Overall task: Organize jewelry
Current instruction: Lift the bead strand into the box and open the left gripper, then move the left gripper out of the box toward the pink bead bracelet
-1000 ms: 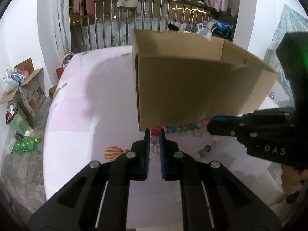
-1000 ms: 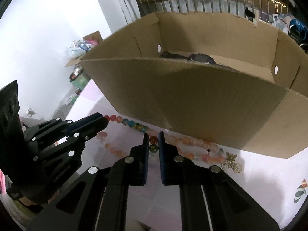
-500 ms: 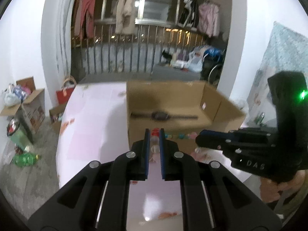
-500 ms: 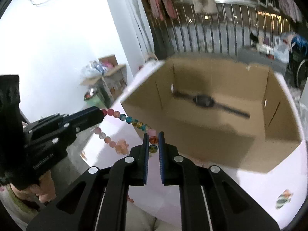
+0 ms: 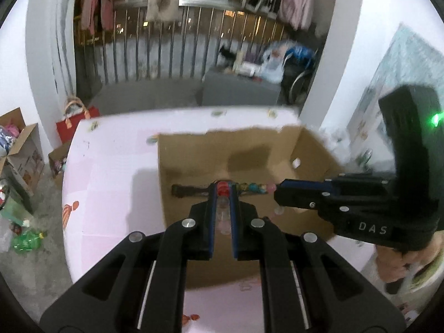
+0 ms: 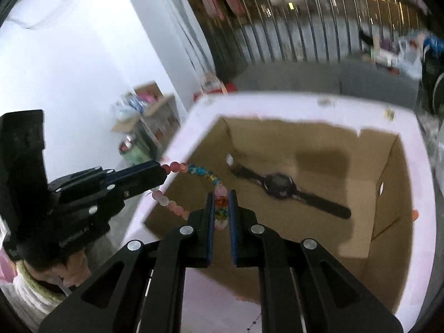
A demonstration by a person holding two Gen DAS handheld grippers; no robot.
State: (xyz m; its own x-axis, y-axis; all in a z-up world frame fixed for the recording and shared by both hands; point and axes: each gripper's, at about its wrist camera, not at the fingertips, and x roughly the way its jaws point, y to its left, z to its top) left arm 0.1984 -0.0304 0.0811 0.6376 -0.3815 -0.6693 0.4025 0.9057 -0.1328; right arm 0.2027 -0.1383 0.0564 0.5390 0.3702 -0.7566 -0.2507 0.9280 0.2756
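Left side of the scene: floor with an open cardboard carton (image 5: 20,144) of clutter, a green plastic bottle (image 5: 26,240) lying on its side, and a red bag (image 5: 75,120) at the far left corner of the pink tabletop (image 5: 111,194). Left gripper (image 6: 162,170) comes in from the left, jaws clamped on one end of the bead necklace (image 6: 202,173), gripping a red bead; in its own view the left gripper (image 5: 222,191) shows that bead pinched at the tips, paler beads behind it between the jaws. The coloured beads of the necklace (image 5: 251,187) run rightward in a short strand held up in the air over the near-left part of the open cardboard box (image 6: 388,194); a second loop of pink beads hangs below, by the box's near-left corner. Right gripper (image 6: 221,205), jaws clamped on the other part of the strand, orange and multicolour beads between them; the same gripper (image 5: 277,191) enters the left view from the right, a hand (image 5: 399,263) under it. Box sits on the tabletop, flaps up. Inside on the floor of the box lies a black wristwatch (image 6: 280,186), strap laid flat, slanting from far left to near right. Far behind: metal railing (image 5: 166,50) with clothes hung above; blurred.
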